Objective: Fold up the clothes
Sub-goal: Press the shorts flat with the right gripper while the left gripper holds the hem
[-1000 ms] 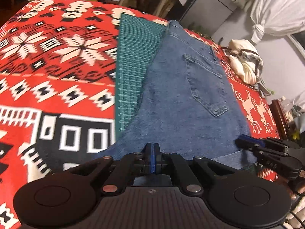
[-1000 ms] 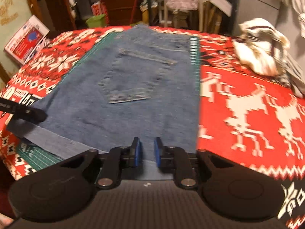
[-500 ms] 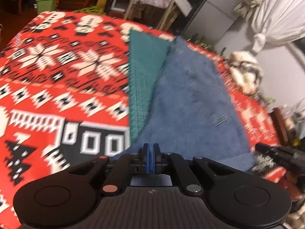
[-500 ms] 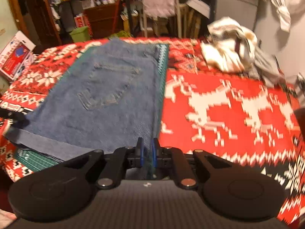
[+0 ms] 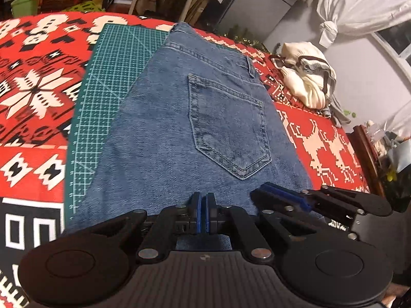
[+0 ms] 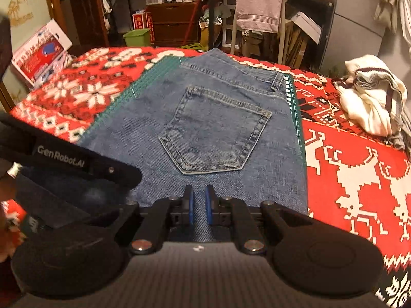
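Note:
Blue jeans [image 5: 218,118] lie folded on a green cutting mat [image 5: 110,77], back pocket up and waistband at the far end. My left gripper [image 5: 203,213] is shut on the jeans' near edge, and denim shows just under its pads. My right gripper [image 6: 199,210] is shut on the same near edge of the jeans [image 6: 218,133], with denim between its blue pads. The two grippers sit close side by side. The right gripper [image 5: 267,195] reaches in from the right in the left wrist view. The left gripper [image 6: 128,177] crosses the left of the right wrist view.
A red patterned blanket [image 5: 38,97] covers the surface under the mat [image 6: 143,87]. A heap of white clothes [image 6: 370,102] lies at the far right. A red and white box [image 6: 41,54] leans at the left edge. Beyond stand a chair with a towel [image 6: 259,7] and shelves.
Both grippers have moved forward over the jeans with the near edge held, and closer to each other. The back pocket now lies much nearer to the fingertips.

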The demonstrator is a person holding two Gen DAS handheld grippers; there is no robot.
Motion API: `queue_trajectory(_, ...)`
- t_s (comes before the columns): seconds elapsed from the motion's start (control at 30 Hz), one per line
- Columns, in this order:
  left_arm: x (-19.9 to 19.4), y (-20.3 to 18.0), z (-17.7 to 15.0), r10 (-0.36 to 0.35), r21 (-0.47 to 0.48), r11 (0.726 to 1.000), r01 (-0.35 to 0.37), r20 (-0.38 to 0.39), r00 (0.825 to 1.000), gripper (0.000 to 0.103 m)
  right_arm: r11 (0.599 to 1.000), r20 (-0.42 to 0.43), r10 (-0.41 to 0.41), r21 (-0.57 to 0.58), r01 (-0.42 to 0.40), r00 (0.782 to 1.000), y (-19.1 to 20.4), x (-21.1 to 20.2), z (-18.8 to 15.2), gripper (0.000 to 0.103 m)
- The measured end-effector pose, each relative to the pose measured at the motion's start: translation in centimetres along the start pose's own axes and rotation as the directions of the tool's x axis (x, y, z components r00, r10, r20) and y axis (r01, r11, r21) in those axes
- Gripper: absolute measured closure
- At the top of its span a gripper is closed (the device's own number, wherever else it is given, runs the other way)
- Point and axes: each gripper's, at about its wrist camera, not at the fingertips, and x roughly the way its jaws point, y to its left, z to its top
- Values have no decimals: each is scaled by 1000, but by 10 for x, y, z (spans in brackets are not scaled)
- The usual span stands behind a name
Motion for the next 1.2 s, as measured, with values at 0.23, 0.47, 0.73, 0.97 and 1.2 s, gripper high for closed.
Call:
queue_trajectory(0.23, -1, 6, -5, -11, 18, 1000, 11, 22, 1000, 100, 999, 17, -27, 28, 26, 999, -17, -9, -14, 83)
queue_trajectory(0.47, 0, 2, -3, 2, 44, 999, -3, 13, 1000, 100, 997, 30, -73, 28, 73, 997, -30, -24, -28, 82)
queue_trajectory(0.73, 0, -1, -5, 10, 87, 996, -12, 22, 1000, 100, 994, 51, -97, 57, 94, 994, -42, -44, -33, 80)
queue_trajectory(0.97, 0, -10, -7, 44, 150, 987, -50, 37, 998, 100, 994, 92, -92, 64, 86, 991, -45, -53, -23, 79)
queue_trajectory(1.2, 1, -6, -5, 27, 123, 992, -30, 25, 999, 100, 996, 70, -82, 52, 78, 994, -34, -8, 4, 79)
